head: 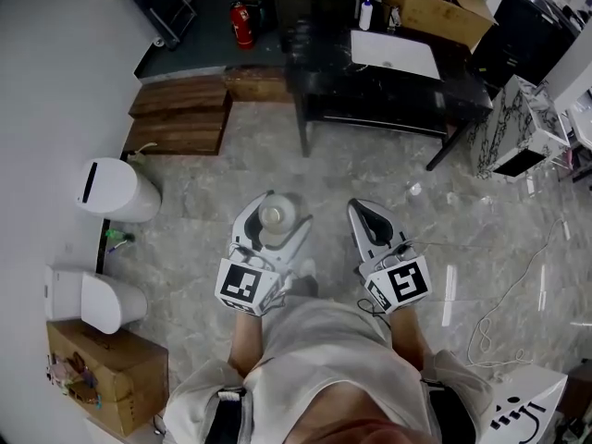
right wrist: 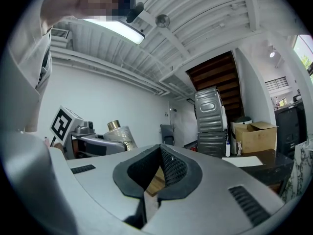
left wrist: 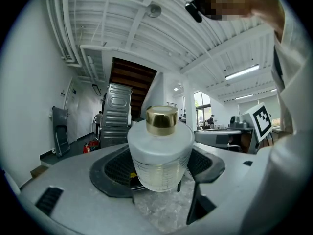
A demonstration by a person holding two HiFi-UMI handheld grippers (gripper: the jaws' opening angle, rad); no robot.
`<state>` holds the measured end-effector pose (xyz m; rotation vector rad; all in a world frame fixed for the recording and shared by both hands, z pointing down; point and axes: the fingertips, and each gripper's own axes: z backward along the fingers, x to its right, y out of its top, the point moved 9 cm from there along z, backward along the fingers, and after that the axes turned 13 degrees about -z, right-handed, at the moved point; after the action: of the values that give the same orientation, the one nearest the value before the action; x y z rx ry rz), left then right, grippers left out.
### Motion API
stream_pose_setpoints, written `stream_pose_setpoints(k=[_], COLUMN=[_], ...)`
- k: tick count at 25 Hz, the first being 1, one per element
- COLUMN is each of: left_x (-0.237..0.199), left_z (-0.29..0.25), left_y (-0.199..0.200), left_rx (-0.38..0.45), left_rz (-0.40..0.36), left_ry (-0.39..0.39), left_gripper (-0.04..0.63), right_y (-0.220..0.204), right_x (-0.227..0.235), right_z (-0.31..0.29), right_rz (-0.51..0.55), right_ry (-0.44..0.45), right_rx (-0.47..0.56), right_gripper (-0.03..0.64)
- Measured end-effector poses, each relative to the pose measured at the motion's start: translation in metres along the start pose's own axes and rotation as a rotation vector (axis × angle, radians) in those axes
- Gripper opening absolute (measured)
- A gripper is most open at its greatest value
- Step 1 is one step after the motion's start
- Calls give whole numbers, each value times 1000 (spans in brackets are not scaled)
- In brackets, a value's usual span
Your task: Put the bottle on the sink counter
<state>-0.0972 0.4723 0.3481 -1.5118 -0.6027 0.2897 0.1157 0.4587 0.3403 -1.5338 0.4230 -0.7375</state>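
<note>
A frosted white bottle with a gold cap (head: 276, 216) stands upright between the jaws of my left gripper (head: 274, 222), which is shut on it at waist height. In the left gripper view the bottle (left wrist: 160, 153) fills the middle, its body clamped by the dark pads of the left gripper (left wrist: 161, 176). My right gripper (head: 375, 225) is beside it, shut and empty; its own view shows the right gripper (right wrist: 159, 173) with pads meeting and the bottle (right wrist: 119, 133) off to the left. The black sink counter (head: 462, 91) with a white basin (head: 396, 54) stands across the floor, ahead.
On the counter are a cardboard box (head: 435, 3) and a small white bottle (head: 366, 14). Wooden steps (head: 180, 114) and fire extinguishers (head: 242, 21) are at far left. A white bin (head: 116, 190), toilet (head: 92, 299) and box (head: 106, 377) line the left wall. Cables (head: 499, 313) trail right.
</note>
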Motion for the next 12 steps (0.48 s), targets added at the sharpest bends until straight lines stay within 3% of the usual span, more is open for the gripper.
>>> stream_pose_setpoints(k=[12], left_x=[-79], left_z=[-51], left_y=[-13], left_rx=[21], left_rz=[13], left_ry=[-39], left_gripper=[327], right_y=[3], right_x=[21], right_z=[-82], right_rz=[7], right_ry=[-59], right_rx=[-19], right_gripper=[-3])
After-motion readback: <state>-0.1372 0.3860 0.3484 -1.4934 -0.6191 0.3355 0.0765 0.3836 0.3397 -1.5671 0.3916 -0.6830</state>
